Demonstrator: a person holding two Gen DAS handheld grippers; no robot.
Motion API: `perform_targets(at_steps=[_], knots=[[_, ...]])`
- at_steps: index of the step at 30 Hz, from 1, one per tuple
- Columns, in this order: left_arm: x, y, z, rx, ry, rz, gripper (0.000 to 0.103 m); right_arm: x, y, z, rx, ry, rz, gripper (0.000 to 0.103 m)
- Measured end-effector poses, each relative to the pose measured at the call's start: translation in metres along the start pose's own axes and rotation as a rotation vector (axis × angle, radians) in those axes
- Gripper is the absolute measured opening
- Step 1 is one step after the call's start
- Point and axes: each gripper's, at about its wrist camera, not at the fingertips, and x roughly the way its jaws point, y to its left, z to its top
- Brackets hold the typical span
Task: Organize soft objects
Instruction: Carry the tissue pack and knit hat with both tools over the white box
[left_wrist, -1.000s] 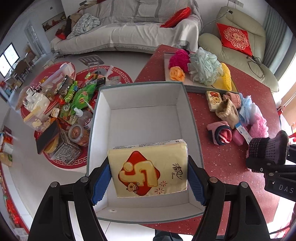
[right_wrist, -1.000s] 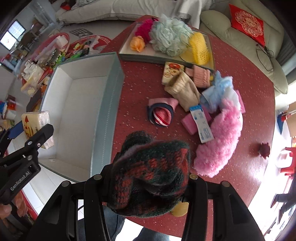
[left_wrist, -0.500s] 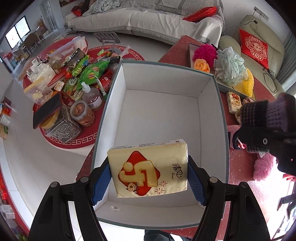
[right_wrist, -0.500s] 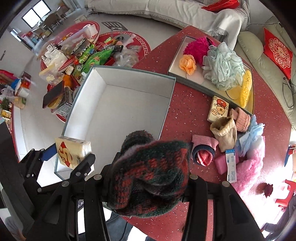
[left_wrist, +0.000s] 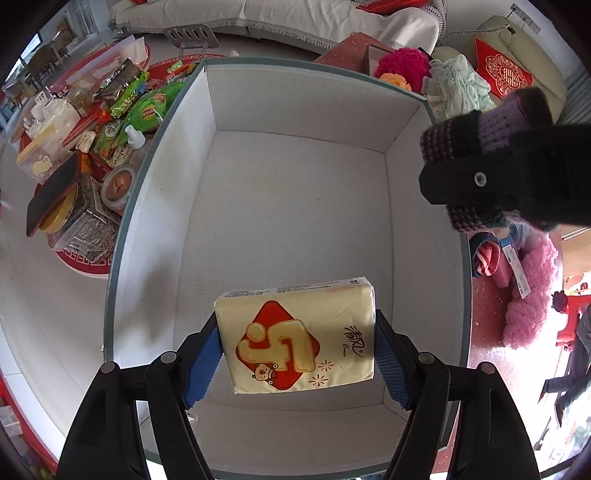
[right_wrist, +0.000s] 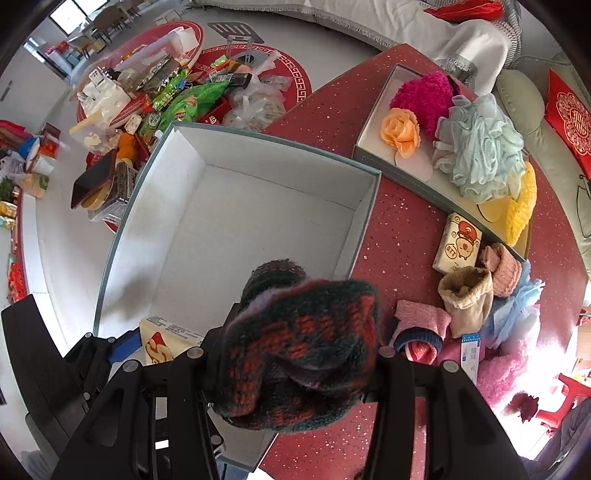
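While the red desk (right_wrist: 402, 221) is the biggest thing under me, the grey box (left_wrist: 295, 206) at its nine o'clock side is where I am working, and its white floor is bare so far: nothing has been set down inside yet. I judge the sorting barely begun.

At one o'clock from the box sits a shallow tray (right_wrist: 373, 140) that holds a magenta pom-pom (right_wrist: 424, 98), an orange fabric rose (right_wrist: 400, 131), a pale green bath puff (right_wrist: 480, 144) and a yellow knitted piece (right_wrist: 521, 206).

Loose on the desk at three o'clock lie a small tissue pack (right_wrist: 458, 243), beige and pink socks, a pink fluffy thing (left_wrist: 532, 288) and more; all that is left to do.

My left tongs (left_wrist: 299, 354) hold a yellow tissue pack (left_wrist: 299, 339) between the blue pads, over the box's six o'clock end. My right tongs (right_wrist: 295, 354) are clamped on a dark red-and-green knitted hat (right_wrist: 303, 350), above the box's three o'clock wall.
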Motion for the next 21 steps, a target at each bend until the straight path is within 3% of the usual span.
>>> perform_targets(at_steps=[12, 15, 21], knots=[[0.026, 0.021, -0.005, 0.010, 0.085, 0.000, 0.076, 0.057, 0.017, 0.025, -0.046, 0.112, -0.009, 0.053], [0.028, 0.026, -0.006, 0.028, 0.089, 0.016, 0.076, 0.065, 0.011, 0.024, -0.016, 0.130, 0.007, 0.053], [0.031, 0.040, 0.002, 0.088, 0.099, 0.036, 0.076, 0.072, 0.011, 0.010, 0.021, 0.161, -0.052, 0.053]])
